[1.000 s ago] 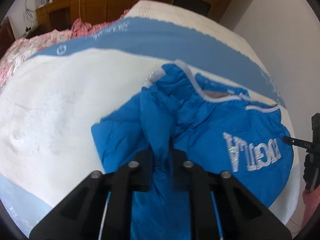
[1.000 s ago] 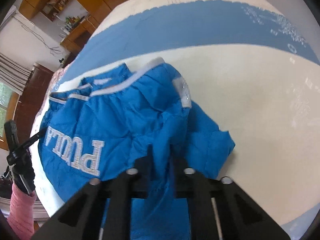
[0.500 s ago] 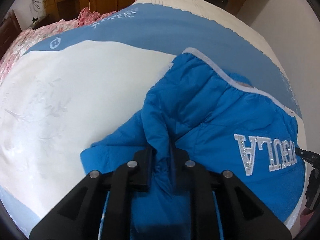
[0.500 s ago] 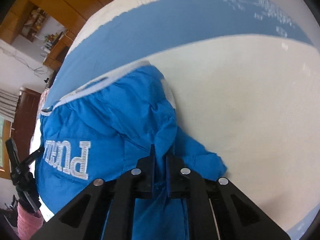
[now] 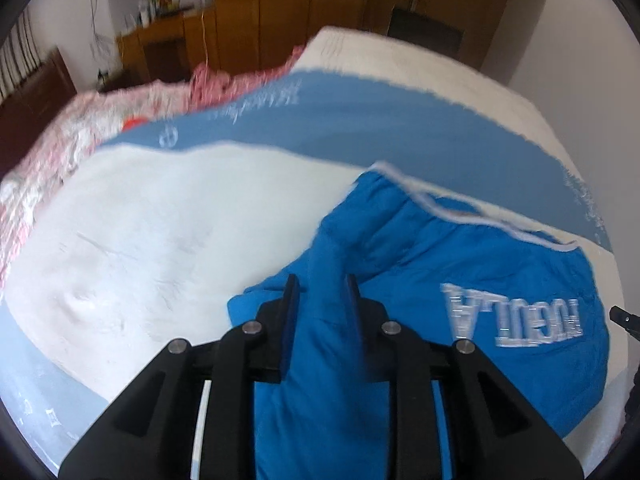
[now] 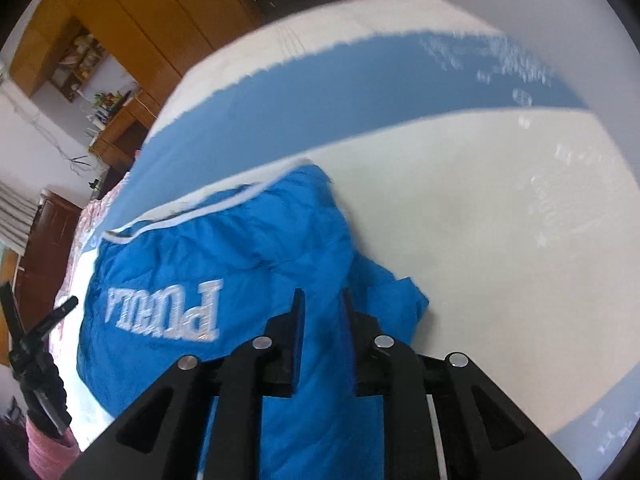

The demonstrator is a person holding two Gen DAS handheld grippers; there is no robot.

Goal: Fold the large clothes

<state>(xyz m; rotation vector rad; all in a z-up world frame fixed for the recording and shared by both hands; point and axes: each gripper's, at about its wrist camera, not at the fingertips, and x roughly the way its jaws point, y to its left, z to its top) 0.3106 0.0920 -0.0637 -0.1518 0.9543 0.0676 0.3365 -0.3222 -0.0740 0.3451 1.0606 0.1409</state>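
Observation:
A bright blue padded jacket (image 5: 460,264) with white trim and silver lettering lies folded on the bed; it also shows in the right wrist view (image 6: 208,264). My left gripper (image 5: 320,284) has its jaws slightly parted with a fold of the jacket lying between them. My right gripper (image 6: 320,300) likewise has its jaws a little apart around a fold of the same jacket. Both sit low over the jacket's near edge.
The bed sheet (image 5: 160,240) is white with a broad blue band (image 5: 380,120). A pink floral quilt (image 5: 60,148) lies at the far left. Wooden cupboards (image 5: 280,12) stand behind. A black tripod (image 6: 32,360) stands by the bed edge.
Both grippers' jaws have opened from a tight pinch on the jacket fold. Both have tilted up and drawn back, so more of the room shows. The jacket has settled flatter.

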